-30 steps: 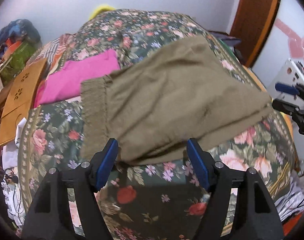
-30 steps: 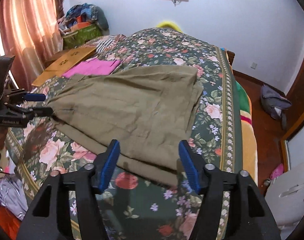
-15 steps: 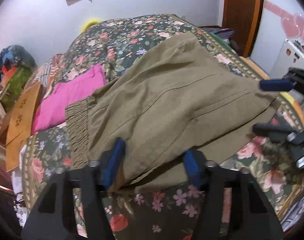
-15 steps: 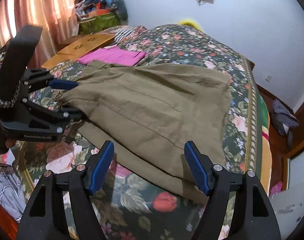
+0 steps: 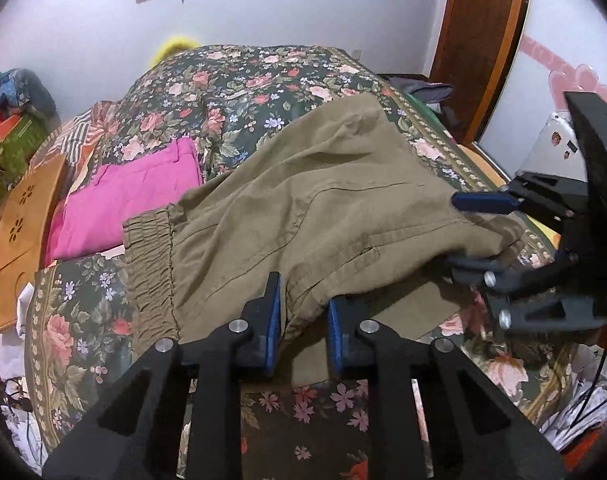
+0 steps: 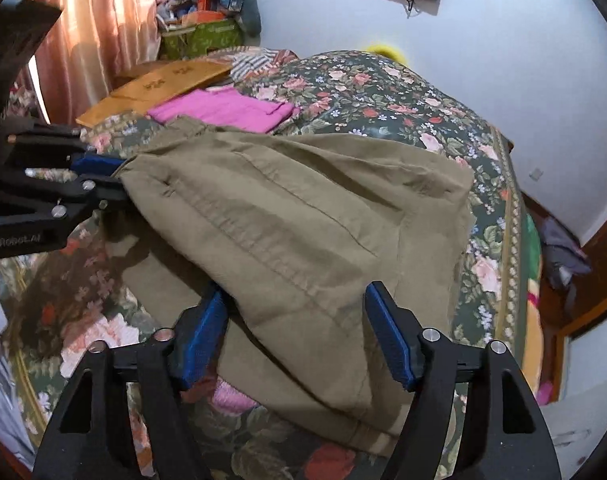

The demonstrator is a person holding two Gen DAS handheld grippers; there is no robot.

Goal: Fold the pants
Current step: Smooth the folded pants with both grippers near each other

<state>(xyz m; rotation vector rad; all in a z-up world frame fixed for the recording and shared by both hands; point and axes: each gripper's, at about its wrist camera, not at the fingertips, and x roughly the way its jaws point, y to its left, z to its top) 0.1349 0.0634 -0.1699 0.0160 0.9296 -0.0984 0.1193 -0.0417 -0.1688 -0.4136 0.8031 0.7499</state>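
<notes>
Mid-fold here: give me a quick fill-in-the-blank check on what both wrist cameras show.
The olive pants lie on a ____ patterned bedspread. The folded garment beside the pants is ____ in colour. The right gripper stands ____ around the pants' edge.
Missing words: floral; pink; open.

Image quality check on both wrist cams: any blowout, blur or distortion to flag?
Right wrist view: backlit curtain blown out at upper left; bed's right edge smeared. Left wrist view: even, soft light, no glare; olive pants sharp. Both: strong fisheye bending, dark vignette corners; each camera's own hand-held gripper fills the bottom.
</notes>
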